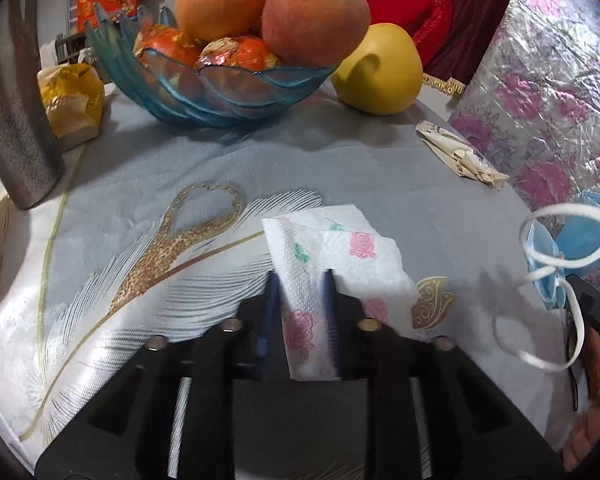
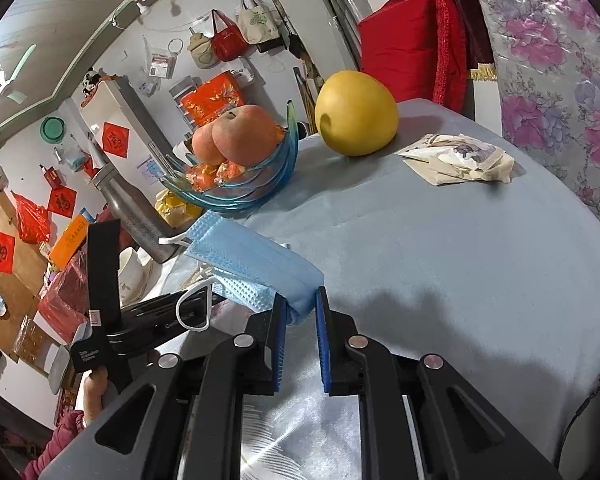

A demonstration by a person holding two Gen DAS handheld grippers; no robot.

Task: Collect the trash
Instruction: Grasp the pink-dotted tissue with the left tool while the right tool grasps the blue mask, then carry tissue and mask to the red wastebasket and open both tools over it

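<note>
Left gripper: its blue-padded jaws are closing partway around a crumpled white paper napkin with pink and green flower prints, the pads pressing on its folds.
Napkin: it is lying on the grey-blue tablecloth with a gold feather pattern, near the table's front, with its lower part running between the two fingers.
Right gripper: its jaws are standing nearly closed, pinching one end of a light blue pleated face mask with white ear loops.
Mask: it is hanging lifted above the cloth, stretching away from the pads to the left; one loop is dangling beside the other handheld device.
Cream printed wrapper: it is lying flat on the cloth at the far right, near the round yellow fruit.
Blue glass fruit bowl: it is holding two reddish apples and foil-wrapped sweets.
</note>
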